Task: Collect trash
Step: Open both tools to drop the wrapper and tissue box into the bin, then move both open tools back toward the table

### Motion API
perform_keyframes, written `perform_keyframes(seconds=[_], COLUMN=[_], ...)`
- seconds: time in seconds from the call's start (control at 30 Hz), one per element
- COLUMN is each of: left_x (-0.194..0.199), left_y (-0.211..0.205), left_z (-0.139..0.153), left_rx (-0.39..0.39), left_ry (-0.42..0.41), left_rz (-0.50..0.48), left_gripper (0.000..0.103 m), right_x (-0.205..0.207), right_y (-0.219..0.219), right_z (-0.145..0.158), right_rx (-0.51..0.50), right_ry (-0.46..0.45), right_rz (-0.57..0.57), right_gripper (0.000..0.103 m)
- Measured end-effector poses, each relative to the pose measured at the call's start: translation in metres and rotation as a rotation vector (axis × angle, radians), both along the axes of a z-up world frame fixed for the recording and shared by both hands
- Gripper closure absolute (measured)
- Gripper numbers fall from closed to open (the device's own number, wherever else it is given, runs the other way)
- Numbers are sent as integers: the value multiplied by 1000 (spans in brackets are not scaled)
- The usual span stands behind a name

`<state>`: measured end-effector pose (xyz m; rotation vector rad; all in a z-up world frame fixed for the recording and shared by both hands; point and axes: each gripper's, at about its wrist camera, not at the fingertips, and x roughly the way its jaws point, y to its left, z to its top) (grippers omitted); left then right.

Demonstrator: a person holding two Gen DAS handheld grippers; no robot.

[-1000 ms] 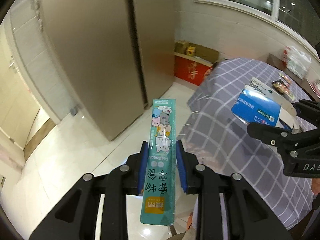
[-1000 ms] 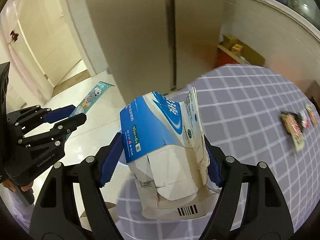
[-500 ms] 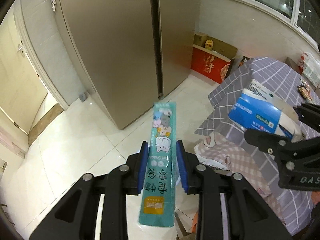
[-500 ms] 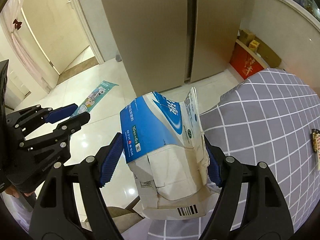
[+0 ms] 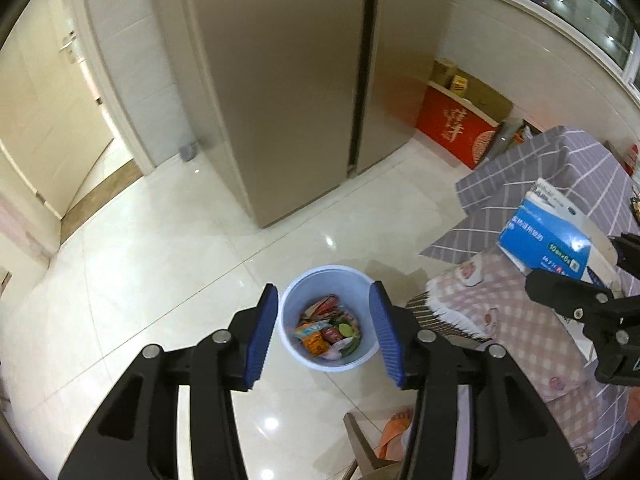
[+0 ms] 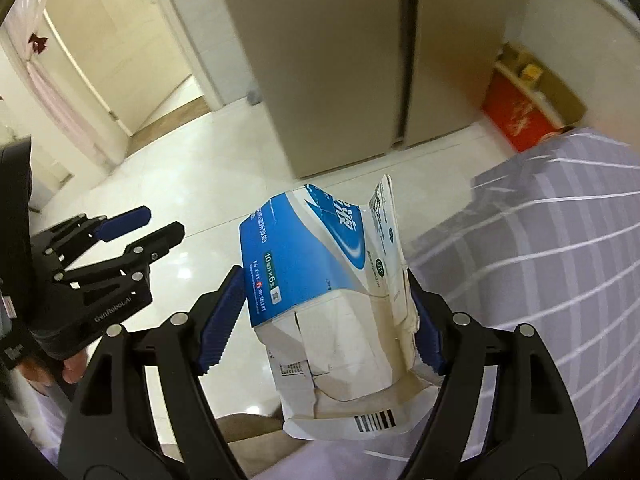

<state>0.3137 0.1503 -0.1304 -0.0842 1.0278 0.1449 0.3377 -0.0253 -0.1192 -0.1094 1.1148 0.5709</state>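
My left gripper (image 5: 324, 290) hangs over a pale blue bin (image 5: 304, 280) on the white floor. Its jaws are opening and nothing is between them. The bin holds several colourful wrappers (image 5: 326, 328); the teal snack packet cannot be told apart among them. To the right, my right gripper (image 5: 576, 260) is shut on a torn blue and white carton (image 5: 544, 236), up beside the table's edge. In the right wrist view the carton (image 6: 320, 264) fills the space between the blue pads (image 6: 222, 320) of the right gripper (image 6: 324, 274). The left gripper (image 6: 162, 222) shows at the left, its fingers apart.
A tall beige fridge (image 5: 280, 80) stands behind the bin. A red box (image 5: 452, 132) sits against the wall. A table under a grey checked cloth (image 5: 520, 176) and a chair with a pink checked cushion (image 5: 512, 320) crowd the right. A doorway (image 5: 48, 128) opens at left.
The teal packet that my left gripper held is gone from its jaws, which have spread. Both grippers tipped down and the bin came into view. The carton stays gripped.
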Motion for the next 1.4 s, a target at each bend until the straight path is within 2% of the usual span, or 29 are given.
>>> perform_keyframes(seconds=[0.23, 0.43, 0.53, 0.57, 0.67, 0.77, 0.93, 1.2, 1.4], left_x=[-24, -39, -41, -41, -42, -41, -40, -39, -38], left_y=[40, 61, 69, 70, 70, 66, 61, 50, 36], left_z=[-2, 3, 2, 1, 0, 0, 1, 8, 15], left_rx=[12, 18, 16, 18, 25, 27, 33, 37, 34], left_ry=[11, 12, 25, 27, 27, 28, 32, 30, 22], left_rz=[92, 157, 181, 187, 185, 175, 176, 165, 150], left_gripper=[56, 56, 56, 56, 56, 56, 56, 56, 56], right_x=[0, -3, -3, -1, 6, 8, 5, -5, -13], right_y=[39, 68, 76, 78, 74, 71, 61, 36, 10], right_z=[-13, -4, 7, 7, 2, -10, -21, -11, 8], right_rx=[0, 15, 18, 19, 33, 37, 10, 47, 91], right_ry=[48, 35, -20, -27, -18, 34, 54, 38, 4], right_rz=[60, 112, 118, 111, 57, 54, 38, 10, -15], right_gripper=[29, 28, 22, 13, 11, 11, 11, 11, 11])
